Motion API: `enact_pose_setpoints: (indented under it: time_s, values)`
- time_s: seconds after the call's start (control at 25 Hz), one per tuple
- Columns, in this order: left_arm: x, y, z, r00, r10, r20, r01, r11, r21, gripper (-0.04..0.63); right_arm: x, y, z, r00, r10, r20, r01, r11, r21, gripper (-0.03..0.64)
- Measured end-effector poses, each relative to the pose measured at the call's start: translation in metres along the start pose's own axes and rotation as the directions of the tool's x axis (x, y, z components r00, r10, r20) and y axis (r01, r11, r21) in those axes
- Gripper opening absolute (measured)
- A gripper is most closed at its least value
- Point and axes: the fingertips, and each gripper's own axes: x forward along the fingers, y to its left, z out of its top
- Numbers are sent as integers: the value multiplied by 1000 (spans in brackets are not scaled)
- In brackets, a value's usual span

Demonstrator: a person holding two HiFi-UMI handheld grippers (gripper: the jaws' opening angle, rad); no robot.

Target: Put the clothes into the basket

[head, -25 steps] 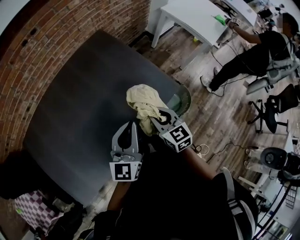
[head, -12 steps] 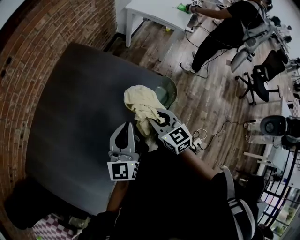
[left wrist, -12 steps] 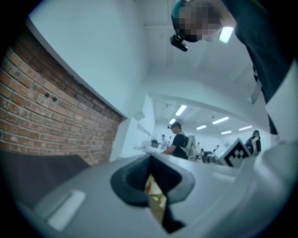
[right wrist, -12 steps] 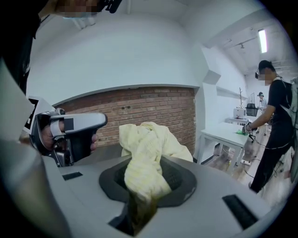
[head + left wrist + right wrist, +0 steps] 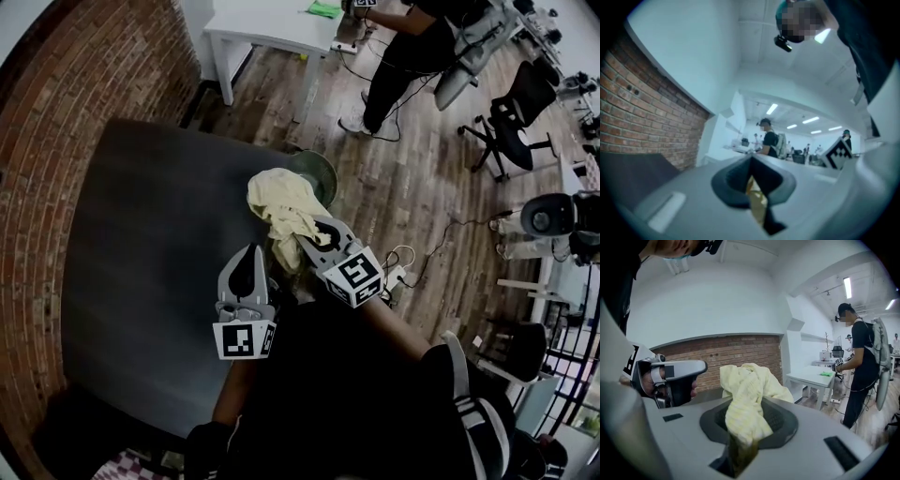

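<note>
- Dark table (image 5: 141, 234) beside a brick wall (image 5: 56, 141); wood floor (image 5: 422, 187) beyond.
- Right gripper (image 5: 309, 240) is clamped on a yellow cloth (image 5: 281, 208) above the table's far right corner.
- Green basket (image 5: 317, 174) sits just past that corner.
- Left gripper (image 5: 250, 264) has its jaws together, near the cloth but clear of it.

The left grey two-jaw gripper (image 5: 251, 253) points toward twelve o'clock in the head view, roughly level. Its jaws are closed to a thin slit with a yellowish sliver in it. The right grey two-jaw gripper (image 5: 305, 242) sits at its three o'clock, aimed toward eleven o'clock and tipped slightly down, jaws clamped on a crumpled pale yellow cloth (image 5: 281, 202). Both forearms reach up from six o'clock.
</note>
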Motion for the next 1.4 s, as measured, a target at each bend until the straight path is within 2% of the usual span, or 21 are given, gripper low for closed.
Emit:
enact_pose_setpoints:
  time_s: [0.2, 0.4, 1.04, 1.4]
  values:
    - [25, -40, -8, 999, -44, -7, 44, 999, 14, 5, -38, -39, -10, 998, -60, 1, 60, 998, 7, 89]
    - [45, -80, -12, 999, -48, -19, 49, 999, 24, 5, -73, -82, -19, 996, -94, 5, 94, 995, 13, 89]
    - [96, -188, -48, 995, -35, -93, 38, 999, 34, 5, -153, -174, -58, 993, -119, 7, 118, 991, 56, 89]
    - [107, -214, -59, 993, 11, -114, -7, 999, 35, 5, -179, -207, -68, 991, -133, 8, 132, 989, 74, 89]
